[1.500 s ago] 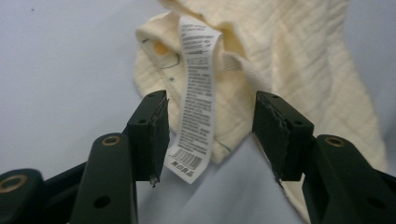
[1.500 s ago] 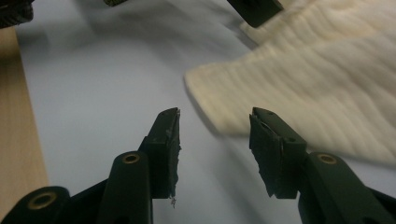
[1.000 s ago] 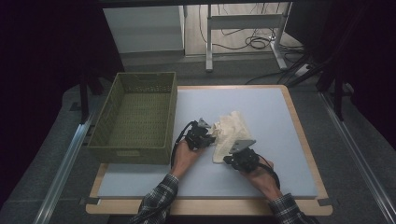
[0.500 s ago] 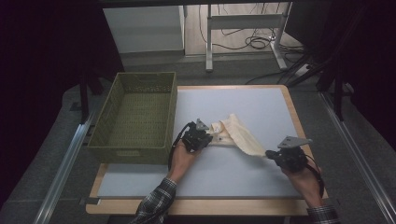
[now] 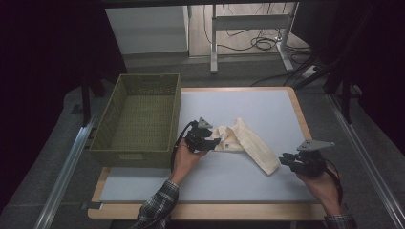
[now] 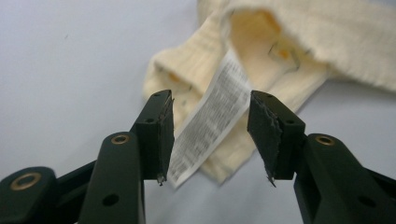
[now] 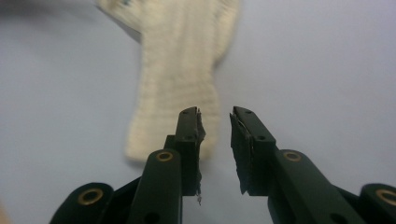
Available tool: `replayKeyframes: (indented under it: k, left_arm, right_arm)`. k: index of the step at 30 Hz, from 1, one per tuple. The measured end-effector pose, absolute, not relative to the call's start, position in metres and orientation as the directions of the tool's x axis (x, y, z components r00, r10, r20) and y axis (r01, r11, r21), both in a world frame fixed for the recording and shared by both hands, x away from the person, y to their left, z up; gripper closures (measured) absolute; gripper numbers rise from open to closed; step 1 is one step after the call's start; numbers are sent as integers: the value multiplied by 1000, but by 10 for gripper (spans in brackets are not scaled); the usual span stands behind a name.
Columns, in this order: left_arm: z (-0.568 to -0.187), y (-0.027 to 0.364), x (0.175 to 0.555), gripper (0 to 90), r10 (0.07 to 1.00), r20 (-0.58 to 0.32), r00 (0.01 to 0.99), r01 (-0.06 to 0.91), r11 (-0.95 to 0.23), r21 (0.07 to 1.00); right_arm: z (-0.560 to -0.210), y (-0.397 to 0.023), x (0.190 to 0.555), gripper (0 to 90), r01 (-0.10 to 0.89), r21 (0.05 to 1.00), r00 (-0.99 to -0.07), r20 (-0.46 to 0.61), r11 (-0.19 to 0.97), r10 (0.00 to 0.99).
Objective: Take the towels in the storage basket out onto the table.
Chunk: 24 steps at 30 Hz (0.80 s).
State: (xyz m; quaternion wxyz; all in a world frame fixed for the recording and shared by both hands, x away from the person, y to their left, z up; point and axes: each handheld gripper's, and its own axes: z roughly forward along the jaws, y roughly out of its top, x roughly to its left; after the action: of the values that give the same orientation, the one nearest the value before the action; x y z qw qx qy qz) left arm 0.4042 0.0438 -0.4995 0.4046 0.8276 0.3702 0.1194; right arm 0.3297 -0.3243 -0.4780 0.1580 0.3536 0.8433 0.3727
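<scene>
The cream garment (image 5: 246,143) was laid near the middle of the pale table mat (image 5: 267,105), stretched out in a strip. The left gripper (image 5: 206,142) was held at its basket-side end, jaws parted, a printed label (image 6: 215,126) seen between them, ungrasped. The right gripper (image 5: 292,161) was held just beyond its other end, jaws released. The label's print was too blurred to read. The green basket (image 5: 138,121) was set left of the garment.

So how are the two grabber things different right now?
The left gripper sits right at the cream cloth, its jaws wide apart around the cloth's white label. The right gripper is off to the side, past the cloth's far end, with jaws only a little apart and nothing between them. Both are black, open, and held in a hand over the light blue mat.
</scene>
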Motion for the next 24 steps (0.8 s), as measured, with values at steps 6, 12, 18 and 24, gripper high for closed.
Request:
replayKeyframes:
  k: [6,12,18,24]
  left_arm:
    - [-509,23,421,490,693,-117,711,527,-415,742]
    - [-523,14,430,662,697,-92,711,527,-442,726]
    - [-524,16,432,870,680,-103,726,530,-457,715]
    - [-485,23,447,876,694,-62,717,494,-444,748]
  right_arm:
    - [-490,-301,325,634,480,731,-755,63,485,653]
    - [-515,-283,323,645,481,678,-769,22,556,638]
    - [-516,-282,319,866,432,669,-777,-64,605,626]
    - [-484,-295,332,870,414,708,-758,-80,572,648]
